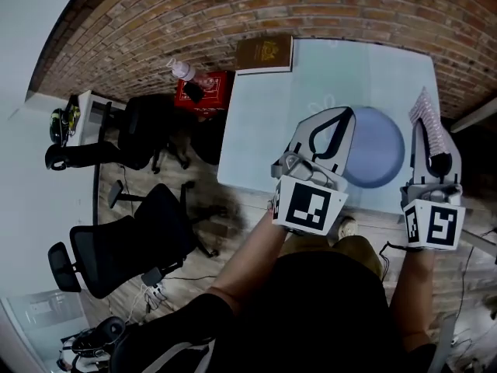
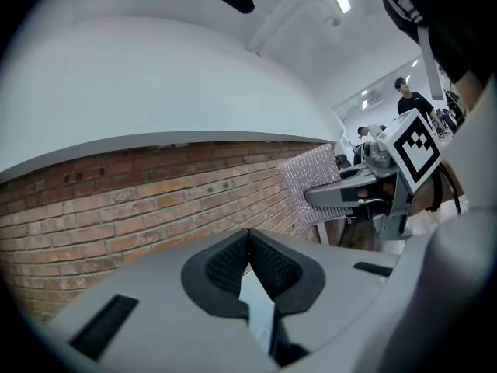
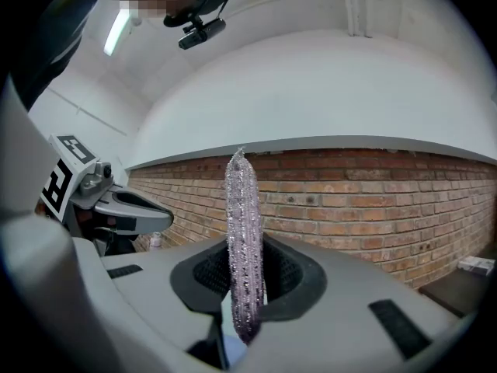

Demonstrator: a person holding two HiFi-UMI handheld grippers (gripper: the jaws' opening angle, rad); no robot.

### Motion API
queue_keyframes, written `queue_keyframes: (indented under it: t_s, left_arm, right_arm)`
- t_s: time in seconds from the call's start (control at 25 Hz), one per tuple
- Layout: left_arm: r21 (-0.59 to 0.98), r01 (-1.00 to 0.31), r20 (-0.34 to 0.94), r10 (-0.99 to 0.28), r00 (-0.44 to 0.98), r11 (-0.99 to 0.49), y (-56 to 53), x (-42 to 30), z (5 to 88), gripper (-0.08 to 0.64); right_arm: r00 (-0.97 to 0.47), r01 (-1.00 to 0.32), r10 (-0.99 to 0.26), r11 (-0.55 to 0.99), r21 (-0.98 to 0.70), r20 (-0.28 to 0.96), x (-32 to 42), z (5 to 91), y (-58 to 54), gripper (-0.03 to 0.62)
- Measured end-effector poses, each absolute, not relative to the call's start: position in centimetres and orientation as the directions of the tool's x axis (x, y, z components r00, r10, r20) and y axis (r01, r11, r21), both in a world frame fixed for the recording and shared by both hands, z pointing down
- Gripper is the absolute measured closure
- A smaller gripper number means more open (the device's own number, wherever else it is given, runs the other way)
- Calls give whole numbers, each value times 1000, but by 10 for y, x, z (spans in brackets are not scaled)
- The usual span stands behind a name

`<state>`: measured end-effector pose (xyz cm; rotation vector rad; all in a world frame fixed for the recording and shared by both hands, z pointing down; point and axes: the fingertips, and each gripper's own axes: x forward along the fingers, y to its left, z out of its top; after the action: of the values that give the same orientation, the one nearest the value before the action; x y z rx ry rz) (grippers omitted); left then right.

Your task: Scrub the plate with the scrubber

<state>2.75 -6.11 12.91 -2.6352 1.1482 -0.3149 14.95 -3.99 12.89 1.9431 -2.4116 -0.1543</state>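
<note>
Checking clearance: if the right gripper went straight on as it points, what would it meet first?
Likely only the brick wall; the right gripper, with its scrubber leading, seems to have free space before it, though depth is unclear.

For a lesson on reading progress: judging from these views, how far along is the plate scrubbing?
Done: the scrubber is picked up, clamped in the right tool. In hand: it is held beside the blue plate, not touching. Remaining: apparently the scrubbing itself; the left tool is shut, empty.

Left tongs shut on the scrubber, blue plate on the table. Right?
No: the right tongs hold the scrubber, per the right gripper view; the left tongs are shut empty. The blue plate is on the table.
</note>
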Motion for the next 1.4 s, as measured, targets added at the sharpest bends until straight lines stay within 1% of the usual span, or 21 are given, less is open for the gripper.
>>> queue_keyframes:
  t_s: [0.52,0.76,0.92,1.4]
  left_arm:
    - [-292,-585,99,-632,768,-757,-106,12,141,537]
    - [-266,-578,117,-620,776,-772,-118,21,153,537]
    - [-268,-588,128,-633,764,-763,-122,34,161,537]
    - [-284,-662,195,-718,668,-693,-123,51,185,536]
  right_arm:
    - [-82,-991,-997,81,109,-2,125,138,-67,514]
    - [-67,-990,-997,69,124,25,135,143,-68,514]
    - [-83,-990,-996,87,113,34,150,151,-73,514]
    - [-209,-974,-976,214,70,67,177,172,-90,514]
